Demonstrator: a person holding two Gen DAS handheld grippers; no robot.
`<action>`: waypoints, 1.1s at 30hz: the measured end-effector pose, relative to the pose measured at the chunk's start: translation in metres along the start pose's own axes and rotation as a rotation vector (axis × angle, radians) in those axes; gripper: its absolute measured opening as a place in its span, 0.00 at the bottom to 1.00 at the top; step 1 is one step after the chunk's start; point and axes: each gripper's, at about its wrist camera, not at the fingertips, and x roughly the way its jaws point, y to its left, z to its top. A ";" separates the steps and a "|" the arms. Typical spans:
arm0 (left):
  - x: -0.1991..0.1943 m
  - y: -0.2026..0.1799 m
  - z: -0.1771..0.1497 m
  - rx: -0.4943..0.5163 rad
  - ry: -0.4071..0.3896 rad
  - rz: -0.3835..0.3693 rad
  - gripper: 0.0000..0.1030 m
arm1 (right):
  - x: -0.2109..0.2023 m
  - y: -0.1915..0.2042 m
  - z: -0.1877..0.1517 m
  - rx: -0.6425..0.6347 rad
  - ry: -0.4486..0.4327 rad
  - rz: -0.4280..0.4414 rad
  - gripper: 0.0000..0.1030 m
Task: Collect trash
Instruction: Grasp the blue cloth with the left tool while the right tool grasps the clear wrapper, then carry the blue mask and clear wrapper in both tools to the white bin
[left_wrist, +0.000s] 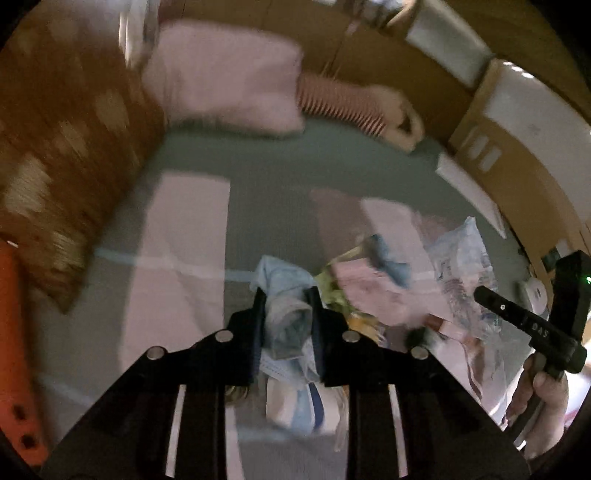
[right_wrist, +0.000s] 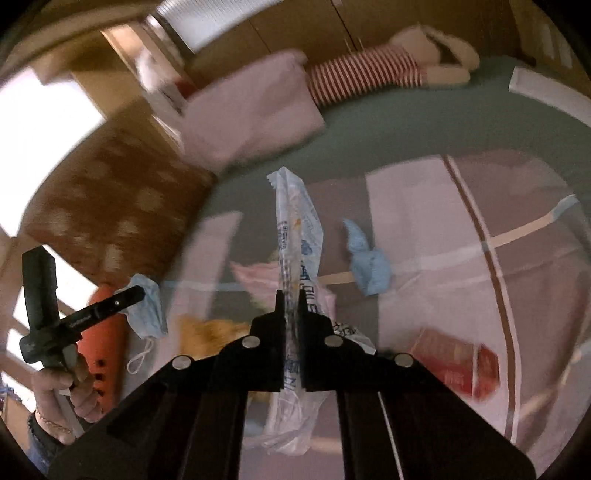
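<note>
While the left gripper (left_wrist: 286, 295) pinches a blue face mask (left_wrist: 284, 291), trash spreads toward two o'clock. Right gripper (right_wrist: 291, 293) clamps a clear plastic wrapper (right_wrist: 295, 229) pointing to twelve.

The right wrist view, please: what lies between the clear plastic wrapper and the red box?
In the right wrist view, a crumpled blue tissue lies between the clear plastic wrapper and the red box.
</note>
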 end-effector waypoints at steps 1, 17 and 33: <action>-0.026 -0.006 -0.007 0.021 -0.044 -0.003 0.22 | -0.016 0.006 -0.010 0.004 -0.027 0.022 0.06; -0.138 -0.059 -0.181 0.172 -0.235 0.080 0.23 | -0.123 0.097 -0.172 -0.213 -0.132 -0.132 0.06; -0.116 -0.050 -0.187 0.180 -0.192 0.149 0.23 | -0.107 0.107 -0.185 -0.281 -0.107 -0.224 0.06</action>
